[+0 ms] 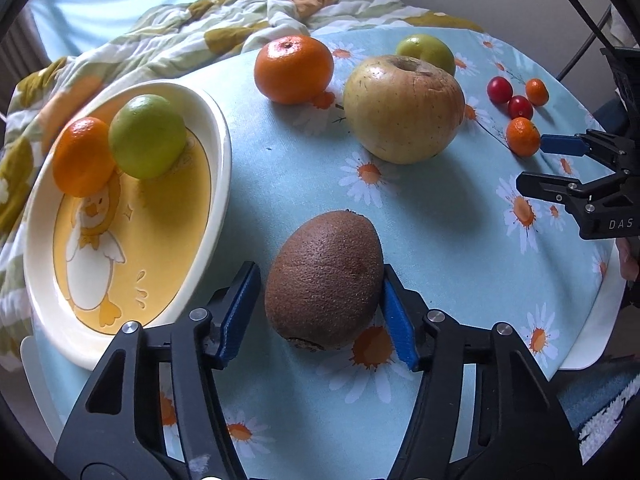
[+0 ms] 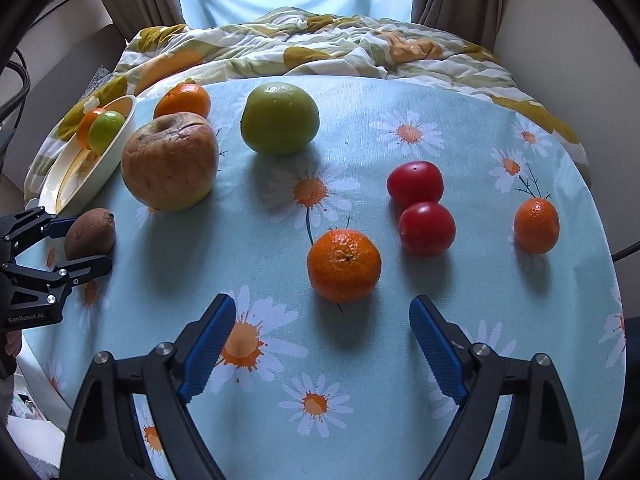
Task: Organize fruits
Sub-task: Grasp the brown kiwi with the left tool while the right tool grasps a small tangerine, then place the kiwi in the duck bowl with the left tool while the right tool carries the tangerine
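A brown kiwi [image 1: 325,282] lies on the daisy tablecloth between the fingers of my left gripper [image 1: 320,280], which is open around it; the right pad touches it and a small gap shows at the left pad. The kiwi also shows in the right wrist view [image 2: 90,234]. A duck plate [image 1: 208,208] at the left holds a small mandarin [image 1: 82,156] and a green fruit [image 1: 147,142]. My right gripper [image 2: 322,312] is open and empty, just short of a mandarin [image 2: 344,266].
On the table lie a yellowish apple [image 1: 402,110], a large mandarin [image 1: 294,69], a green fruit [image 2: 280,118], two red cherry tomatoes [image 2: 427,228] and another small mandarin [image 2: 536,226]. A crumpled blanket [image 2: 312,44] lies behind the table. The table edge runs close at the right.
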Motion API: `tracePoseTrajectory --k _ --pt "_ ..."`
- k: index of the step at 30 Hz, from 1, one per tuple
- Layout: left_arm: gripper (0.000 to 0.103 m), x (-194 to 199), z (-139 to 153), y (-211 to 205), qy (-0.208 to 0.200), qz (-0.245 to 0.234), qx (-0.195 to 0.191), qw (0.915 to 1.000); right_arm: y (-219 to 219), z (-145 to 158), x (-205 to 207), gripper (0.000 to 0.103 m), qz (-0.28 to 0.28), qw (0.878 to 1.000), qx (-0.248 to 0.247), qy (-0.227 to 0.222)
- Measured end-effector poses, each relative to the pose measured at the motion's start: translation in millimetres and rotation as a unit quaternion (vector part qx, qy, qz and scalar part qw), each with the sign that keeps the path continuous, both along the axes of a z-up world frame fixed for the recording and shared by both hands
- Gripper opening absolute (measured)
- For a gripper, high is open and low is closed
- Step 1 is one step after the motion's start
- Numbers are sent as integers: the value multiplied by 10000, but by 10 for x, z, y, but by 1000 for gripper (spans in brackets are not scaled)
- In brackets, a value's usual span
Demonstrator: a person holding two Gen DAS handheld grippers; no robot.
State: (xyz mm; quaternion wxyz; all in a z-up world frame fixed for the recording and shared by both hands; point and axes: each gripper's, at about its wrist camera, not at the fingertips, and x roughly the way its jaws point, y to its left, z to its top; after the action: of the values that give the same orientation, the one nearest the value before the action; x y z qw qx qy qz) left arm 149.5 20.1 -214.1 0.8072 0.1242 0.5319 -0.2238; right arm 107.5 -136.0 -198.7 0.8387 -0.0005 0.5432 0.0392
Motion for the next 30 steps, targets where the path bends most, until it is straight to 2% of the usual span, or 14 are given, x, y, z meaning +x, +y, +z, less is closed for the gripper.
tracePoseTrajectory --k 1,6,7,9,14,20,23,24,30 --pt "57 0 1 -5 -5 -27 -10 10000 5 -6 11 86 -1 10000 11 10" --pt "55 -16 14 -28 -74 -78 30 9999 33 -9 57 85 7 10000 -20 -19" --pt "55 -21 16 -19 -70 -63 12 10000 39 -8 66 79 11 10000 -25 -23" --pt "54 -29 18 -9 -72 -10 -29 10000 48 -18 85 73 19 10000 -52 -10" --pt "54 -67 18 5 -106 52 -65 9999 51 -26 125 70 -7 10000 -51 17" --pt "54 -120 24 23 -120 142 -44 9998 36 -19 188 59 -47 9999 -162 18" --pt "54 -138 26 32 -123 208 -58 9997 29 -10 209 45 -34 9997 -221 -15" --pt "54 -143 26 32 -124 229 -64 9996 30 -6 211 36 -17 9996 -264 -28" --pt "53 -199 53 59 -136 358 -116 9992 13 69 195 34 80 9998 -126 -107"
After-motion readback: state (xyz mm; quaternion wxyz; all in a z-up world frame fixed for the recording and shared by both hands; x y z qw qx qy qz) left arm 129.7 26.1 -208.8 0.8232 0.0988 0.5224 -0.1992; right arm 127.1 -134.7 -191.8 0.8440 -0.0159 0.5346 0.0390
